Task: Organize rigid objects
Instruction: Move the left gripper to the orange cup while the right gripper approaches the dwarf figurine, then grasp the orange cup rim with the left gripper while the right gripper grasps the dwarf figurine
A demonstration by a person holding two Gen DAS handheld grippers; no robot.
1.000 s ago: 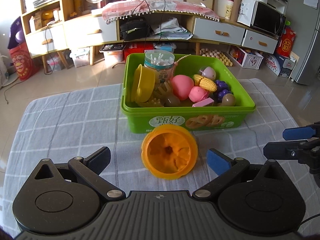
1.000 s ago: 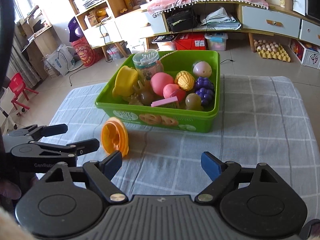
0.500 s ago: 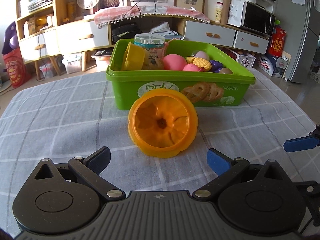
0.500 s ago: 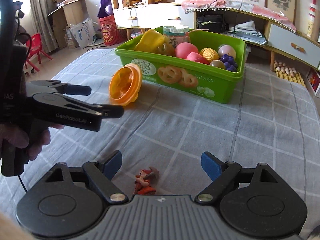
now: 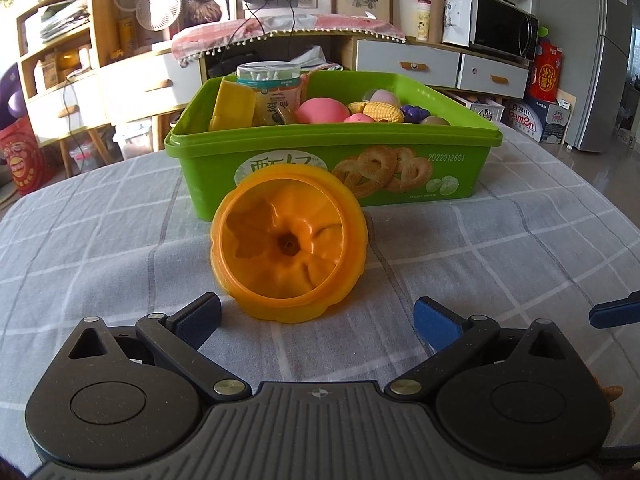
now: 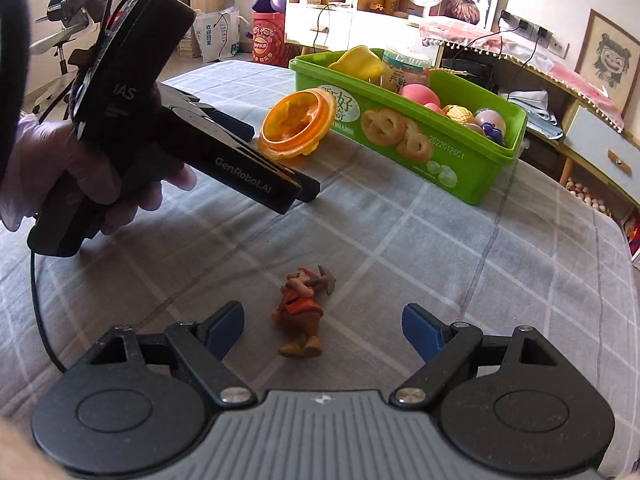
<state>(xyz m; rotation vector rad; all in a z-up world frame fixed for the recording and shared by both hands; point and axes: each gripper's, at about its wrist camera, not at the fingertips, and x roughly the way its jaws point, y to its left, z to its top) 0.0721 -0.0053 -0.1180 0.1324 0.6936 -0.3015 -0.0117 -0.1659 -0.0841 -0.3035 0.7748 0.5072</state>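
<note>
Between the blue pads of the right gripper [image 6: 322,330], which stood spread wide and held nothing, a small dwarf figurine [image 6: 302,314] in an orange coat lay on its back on the grey checked tablecloth [image 6: 460,240], its pickaxe raised over one shoulder and its feet toward the camera. It touched neither pad.

The left gripper [image 5: 316,318] was likewise wide open and empty. Just ahead of its fingertips, an orange pumpkin-shaped plastic cup [image 5: 289,246] lay tipped on its side on the cloth, its hollow ribbed inside facing the left wrist camera. The cup sat near the tips but not between them. In the right wrist view the same cup [image 6: 296,124] lay beyond the left gripper [image 6: 280,178], which a gloved hand [image 6: 60,176] held low over the cloth.

Directly behind the cup, and seemingly close against it, stood the green biscuit tub [image 5: 460,168], printed with pretzel-shaped cookies on its front wall. Inside it were a yellow cup [image 5: 232,106], a clear-lidded jar of cotton swabs [image 5: 268,84], a pink toy peach [image 5: 322,111], a toy corn cob [image 5: 384,112], purple toy grapes [image 5: 414,111] and a pale egg-shaped toy [image 5: 385,97].

Past the table stood wooden shelving [image 5: 72,52] and a microwave [image 5: 504,34].
</note>
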